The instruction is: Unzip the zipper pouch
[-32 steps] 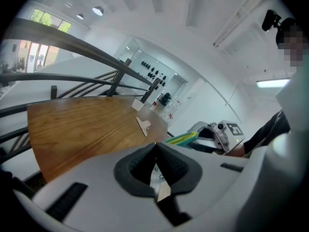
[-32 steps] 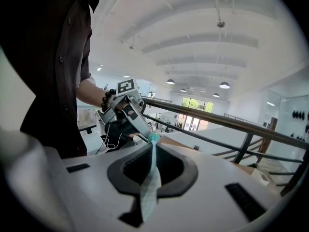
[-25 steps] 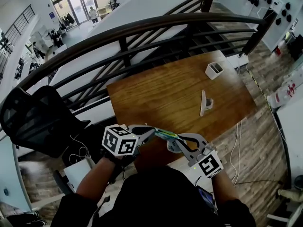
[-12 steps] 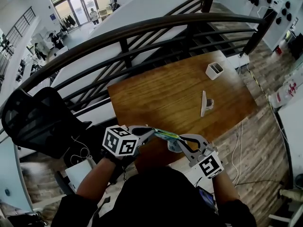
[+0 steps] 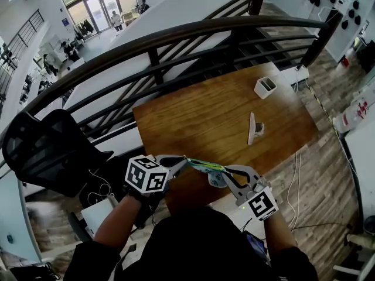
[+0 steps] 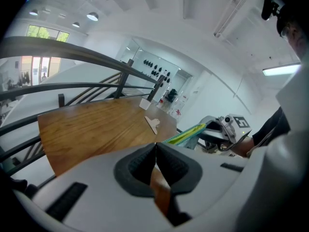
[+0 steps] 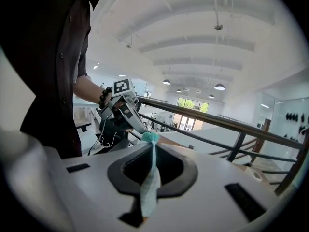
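1. Clamping hard, the left hand-held gripper (image 5: pixel 185 160) has its jaws fully together, seemingly on the left end of the zipper pouch (image 5: pixel 202 166).
2. Pouch is up in the air over the counter's (image 5: pixel 205 116) near edge, its long axis running straight across from one gripper to the other and dipping slightly rightward.
3. Right hand-held gripper (image 5: pixel 213 178) is closed on a teal tab (image 7: pixel 149 187) at the pouch's right end. That's probably the pull, so any tug must follow that line.
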A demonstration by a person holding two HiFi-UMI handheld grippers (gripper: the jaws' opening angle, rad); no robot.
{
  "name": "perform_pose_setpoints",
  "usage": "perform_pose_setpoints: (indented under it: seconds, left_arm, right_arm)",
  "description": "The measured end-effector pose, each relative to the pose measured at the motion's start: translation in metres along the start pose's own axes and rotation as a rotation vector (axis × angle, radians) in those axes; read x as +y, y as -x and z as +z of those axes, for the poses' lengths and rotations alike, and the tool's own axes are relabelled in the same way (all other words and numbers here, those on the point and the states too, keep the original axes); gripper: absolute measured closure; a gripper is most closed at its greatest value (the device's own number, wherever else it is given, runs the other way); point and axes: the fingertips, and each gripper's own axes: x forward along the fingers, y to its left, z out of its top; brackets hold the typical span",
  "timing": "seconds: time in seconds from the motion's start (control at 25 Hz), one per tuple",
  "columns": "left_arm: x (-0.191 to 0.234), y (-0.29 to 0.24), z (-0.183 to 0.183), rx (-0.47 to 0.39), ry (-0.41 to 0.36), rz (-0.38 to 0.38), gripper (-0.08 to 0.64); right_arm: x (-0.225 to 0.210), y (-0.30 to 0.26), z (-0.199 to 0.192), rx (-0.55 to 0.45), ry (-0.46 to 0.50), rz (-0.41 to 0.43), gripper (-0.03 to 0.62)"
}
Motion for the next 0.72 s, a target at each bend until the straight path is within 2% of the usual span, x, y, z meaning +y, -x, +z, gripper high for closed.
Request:
perform_pose_setpoints:
  seconds: [0.32,0.72]
  left_arm:
    - [0.010,0.004,-0.005,0.013,-0.021,0.032,0.543]
    - [0.027,0.008,-0.004,0.002,0.002,0.066,0.544]
  right_arm:
    - [-0.008,0.002,0.000,0.001,-0.018,-0.027,0.585]
    - [-0.012,0.000,-0.002,0.017,-0.005,-0.027,0.586]
